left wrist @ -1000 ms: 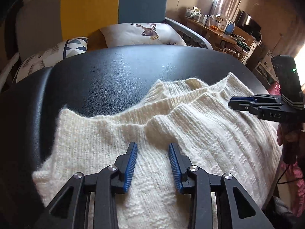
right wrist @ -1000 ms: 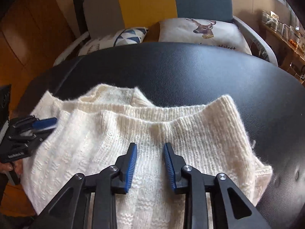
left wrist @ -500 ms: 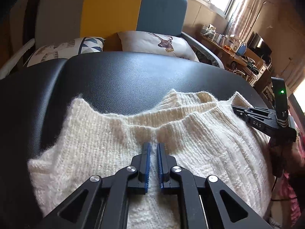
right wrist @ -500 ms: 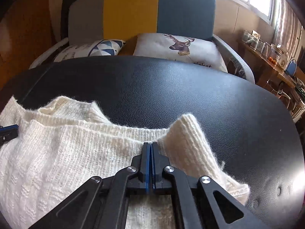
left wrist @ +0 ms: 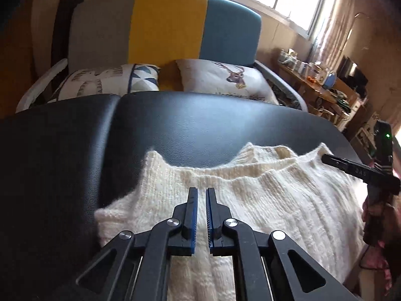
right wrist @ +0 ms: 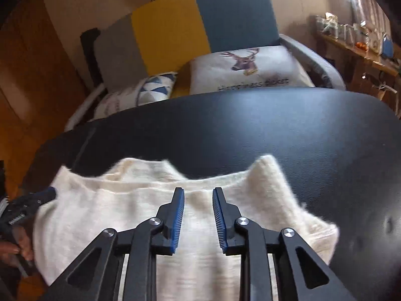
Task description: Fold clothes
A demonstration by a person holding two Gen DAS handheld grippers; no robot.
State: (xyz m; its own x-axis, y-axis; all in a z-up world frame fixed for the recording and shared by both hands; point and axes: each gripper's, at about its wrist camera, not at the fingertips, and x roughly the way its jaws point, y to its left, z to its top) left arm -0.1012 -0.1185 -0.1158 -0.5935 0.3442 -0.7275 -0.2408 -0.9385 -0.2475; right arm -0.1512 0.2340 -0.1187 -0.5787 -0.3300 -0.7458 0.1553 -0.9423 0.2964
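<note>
A cream knitted sweater (left wrist: 275, 200) lies folded on the black padded table (left wrist: 200, 125), at its near edge. My left gripper (left wrist: 201, 193) hovers over the sweater's left part with its jaws almost closed and nothing between them. My right gripper (right wrist: 198, 193) is open and empty above the sweater (right wrist: 125, 213), near its far edge. The right gripper also shows at the right of the left wrist view (left wrist: 361, 173). The left gripper shows at the left edge of the right wrist view (right wrist: 27, 208).
A sofa (left wrist: 170, 32) with grey, yellow and blue panels stands behind the table, with a deer cushion (left wrist: 225, 80) and a triangle-pattern cushion (left wrist: 112, 80). A cluttered wooden shelf (left wrist: 325, 87) is at the right. The table's black surface (right wrist: 275, 130) stretches beyond the sweater.
Both grippers closed over the sweater half a second ago. The right gripper has since opened and let the fabric drop. Both have drawn back toward the near edge; the left stays nearly closed.
</note>
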